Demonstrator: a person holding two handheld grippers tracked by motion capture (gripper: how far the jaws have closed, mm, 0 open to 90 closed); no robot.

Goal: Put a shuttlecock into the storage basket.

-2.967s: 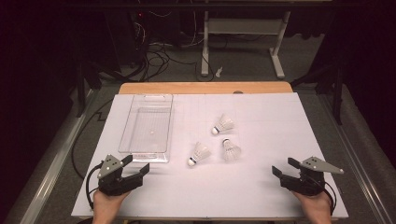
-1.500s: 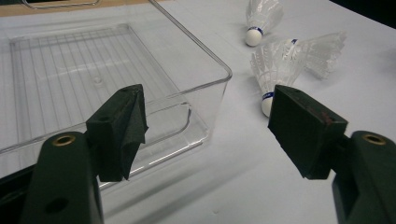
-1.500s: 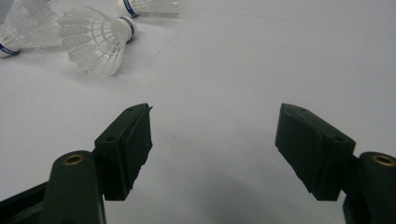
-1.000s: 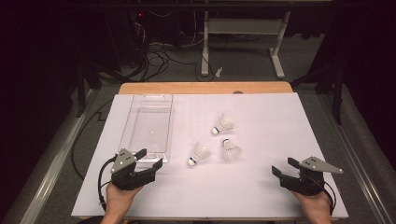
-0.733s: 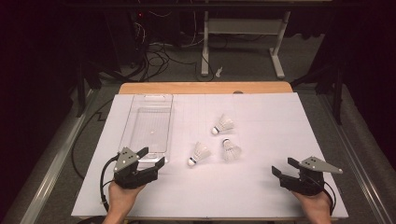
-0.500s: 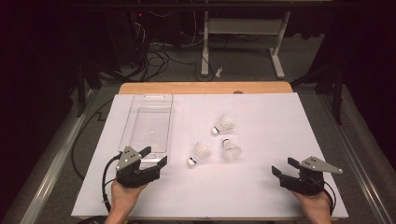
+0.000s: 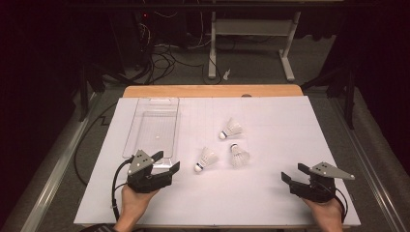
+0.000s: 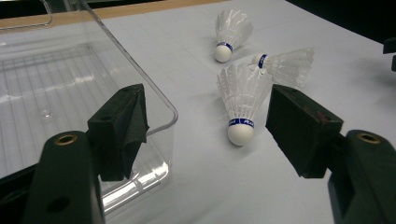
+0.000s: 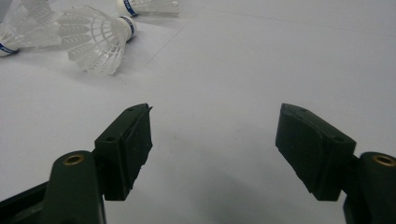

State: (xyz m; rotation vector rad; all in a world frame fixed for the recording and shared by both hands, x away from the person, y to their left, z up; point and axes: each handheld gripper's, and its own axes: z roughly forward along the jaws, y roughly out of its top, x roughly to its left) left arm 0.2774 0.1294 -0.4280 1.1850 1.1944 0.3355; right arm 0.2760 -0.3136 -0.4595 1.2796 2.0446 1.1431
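Three white shuttlecocks lie mid-table: a near left one (image 7: 208, 158) (image 8: 243, 100), a near right one (image 7: 239, 155) (image 8: 285, 65) (image 9: 95, 39) and a far one (image 7: 232, 129) (image 8: 231, 30) (image 9: 149, 5). A clear plastic tray (image 7: 152, 125) (image 8: 56, 79) sits to their left, with nothing in it. My left gripper (image 7: 168, 161) (image 8: 205, 123) is open at the tray's near right corner; its jaws frame the near left shuttlecock from a short way off. My right gripper (image 7: 291, 172) (image 9: 215, 135) is open over bare sheet at the front right, with the shuttlecocks off to its upper left.
A white sheet (image 7: 270, 116) covers the table, and a wooden edge (image 7: 212, 91) shows at the back. Beyond it are cables on the floor and a desk frame (image 7: 249, 34). A metal rail (image 7: 53, 174) runs along the table's left side.
My left gripper has moved right and forward from the front left edge to the tray's near corner, closer to the near left shuttlecock. The right gripper and the shuttlecocks have stayed still.
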